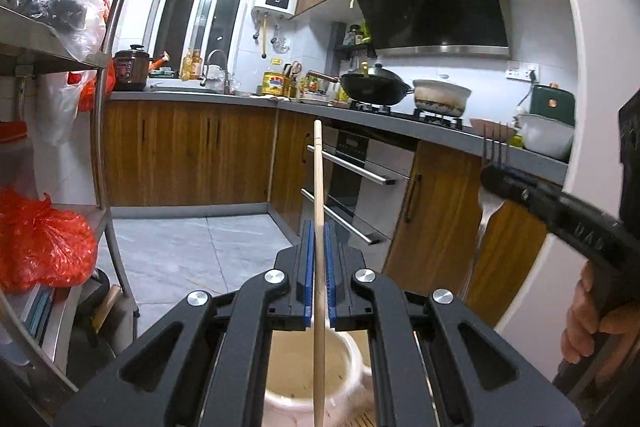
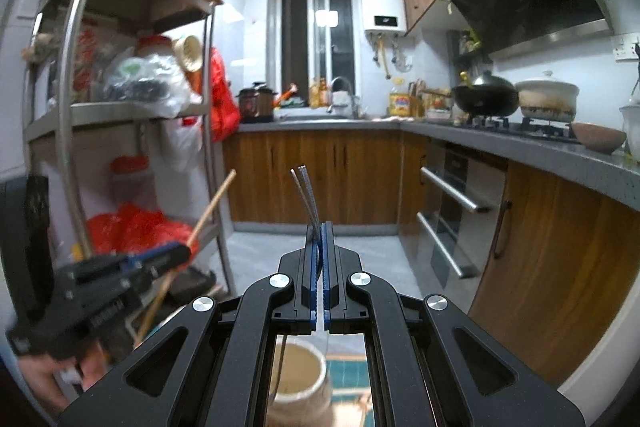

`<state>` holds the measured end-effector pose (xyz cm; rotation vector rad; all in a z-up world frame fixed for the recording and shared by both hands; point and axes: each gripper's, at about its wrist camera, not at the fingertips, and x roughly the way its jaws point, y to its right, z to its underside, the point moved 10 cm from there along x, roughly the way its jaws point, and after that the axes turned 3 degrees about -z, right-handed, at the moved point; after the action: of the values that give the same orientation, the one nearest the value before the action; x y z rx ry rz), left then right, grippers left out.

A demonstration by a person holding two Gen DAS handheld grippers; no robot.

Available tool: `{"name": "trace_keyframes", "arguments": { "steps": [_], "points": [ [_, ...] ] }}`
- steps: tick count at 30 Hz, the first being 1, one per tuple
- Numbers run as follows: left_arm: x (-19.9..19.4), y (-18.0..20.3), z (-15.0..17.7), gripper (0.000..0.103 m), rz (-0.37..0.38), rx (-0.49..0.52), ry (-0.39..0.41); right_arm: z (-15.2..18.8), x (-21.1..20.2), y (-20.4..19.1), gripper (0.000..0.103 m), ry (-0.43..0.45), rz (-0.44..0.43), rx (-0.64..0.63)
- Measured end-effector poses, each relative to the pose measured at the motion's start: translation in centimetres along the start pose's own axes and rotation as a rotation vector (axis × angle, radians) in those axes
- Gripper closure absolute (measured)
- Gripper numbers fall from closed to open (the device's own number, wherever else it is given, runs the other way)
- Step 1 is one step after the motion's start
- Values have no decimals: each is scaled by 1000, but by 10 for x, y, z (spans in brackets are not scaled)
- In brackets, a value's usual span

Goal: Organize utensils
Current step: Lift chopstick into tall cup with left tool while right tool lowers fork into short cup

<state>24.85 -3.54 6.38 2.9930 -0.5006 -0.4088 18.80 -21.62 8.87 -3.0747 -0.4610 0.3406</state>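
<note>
My left gripper (image 1: 319, 227) is shut on a long wooden chopstick (image 1: 318, 179) that stands upright between its blue pads (image 1: 307, 251); its lower end hangs over a cream utensil jar (image 1: 312, 371) seen below the gripper. My right gripper (image 2: 319, 227) is shut on a metal fork (image 2: 307, 195), tines up. In the left wrist view the right gripper (image 1: 496, 175) shows at the right edge with the fork (image 1: 490, 207) across it. The right wrist view shows the left gripper (image 2: 176, 253) at lower left with the chopstick (image 2: 212, 205) slanting through it, and the jar (image 2: 300, 383) below.
A metal shelf rack (image 2: 72, 115) with red and clear plastic bags stands on the left. The grey counter (image 2: 520, 143) with wooden cabinets runs along the back and right, carrying a black wok (image 2: 486, 95), a white pot (image 2: 546, 99) and a bowl (image 2: 598, 137). A hand (image 1: 592, 323) holds the right gripper.
</note>
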Motion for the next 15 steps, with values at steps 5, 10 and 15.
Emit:
{"name": "trace_keyframes", "arguments": {
  "steps": [5, 10, 15],
  "points": [
    [22, -4, 1, 98, -38, 6, 24, 6, 24, 8, 100, -1, 41, 9],
    [32, -11, 14, 98, -59, -7, 27, 32, 46, 12, 100, -57, 25, 17],
    [24, -7, 27, 98, -54, 43, 29, 60, 59, 9, 100, -117, 2, 18]
  ]
}}
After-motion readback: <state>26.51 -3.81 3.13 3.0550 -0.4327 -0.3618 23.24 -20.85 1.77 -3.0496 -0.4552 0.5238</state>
